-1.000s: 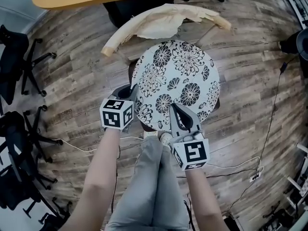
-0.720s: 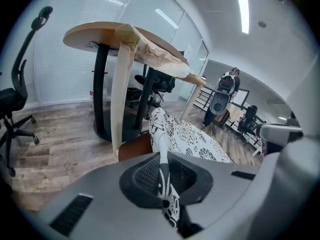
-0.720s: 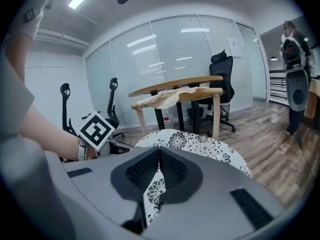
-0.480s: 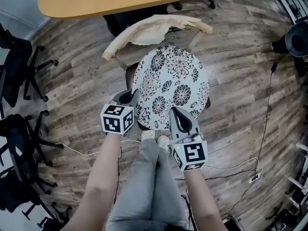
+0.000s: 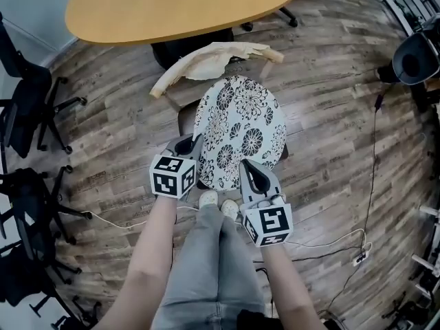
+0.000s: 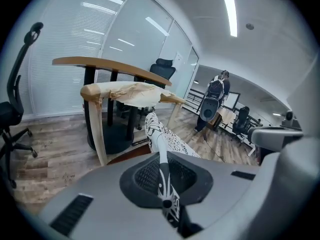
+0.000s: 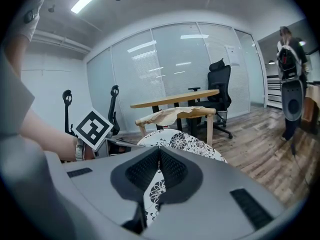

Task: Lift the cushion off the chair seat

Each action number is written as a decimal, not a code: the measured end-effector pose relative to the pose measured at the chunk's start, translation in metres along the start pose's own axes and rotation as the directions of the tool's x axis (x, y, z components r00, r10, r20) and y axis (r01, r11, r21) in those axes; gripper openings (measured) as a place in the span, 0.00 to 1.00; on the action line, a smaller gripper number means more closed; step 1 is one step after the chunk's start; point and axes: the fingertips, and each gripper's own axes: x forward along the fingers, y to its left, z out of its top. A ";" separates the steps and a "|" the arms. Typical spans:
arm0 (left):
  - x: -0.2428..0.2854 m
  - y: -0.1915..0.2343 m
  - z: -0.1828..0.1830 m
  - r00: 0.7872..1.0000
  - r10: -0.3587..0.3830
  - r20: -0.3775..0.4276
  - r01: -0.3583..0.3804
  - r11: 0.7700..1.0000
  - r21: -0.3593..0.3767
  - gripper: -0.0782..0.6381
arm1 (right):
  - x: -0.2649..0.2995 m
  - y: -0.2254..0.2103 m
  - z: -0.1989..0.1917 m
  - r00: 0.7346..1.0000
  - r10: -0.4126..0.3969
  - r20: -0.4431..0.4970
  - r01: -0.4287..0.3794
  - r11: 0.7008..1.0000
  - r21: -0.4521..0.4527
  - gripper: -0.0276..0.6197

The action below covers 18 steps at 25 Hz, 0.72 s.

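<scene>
The round cushion, white with black flowers, hangs tilted above the wooden chair, whose dark seat shows at its left side. My left gripper is shut on the cushion's near left rim. My right gripper is shut on its near right rim. In the left gripper view the cushion runs edge-on between the jaws of the left gripper. In the right gripper view the cushion spreads out beyond the right gripper. Whether the far rim touches the seat is hidden.
The chair's backrest is wrapped in cream paper. Behind it stands an oval wooden table. Black office chairs line the left. Cables lie on the floor at right. A person with a backpack stands far off. My legs are below.
Both grippers have risen with the cushion's near rim. The cushion now tilts more steeply, and more of the seat shows beside it.
</scene>
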 end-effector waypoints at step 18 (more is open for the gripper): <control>-0.047 -0.078 0.058 0.996 -0.042 0.083 0.040 0.999 0.029 0.13 | -0.047 -0.008 0.091 0.998 0.004 0.062 0.002 0.996 -0.093 0.08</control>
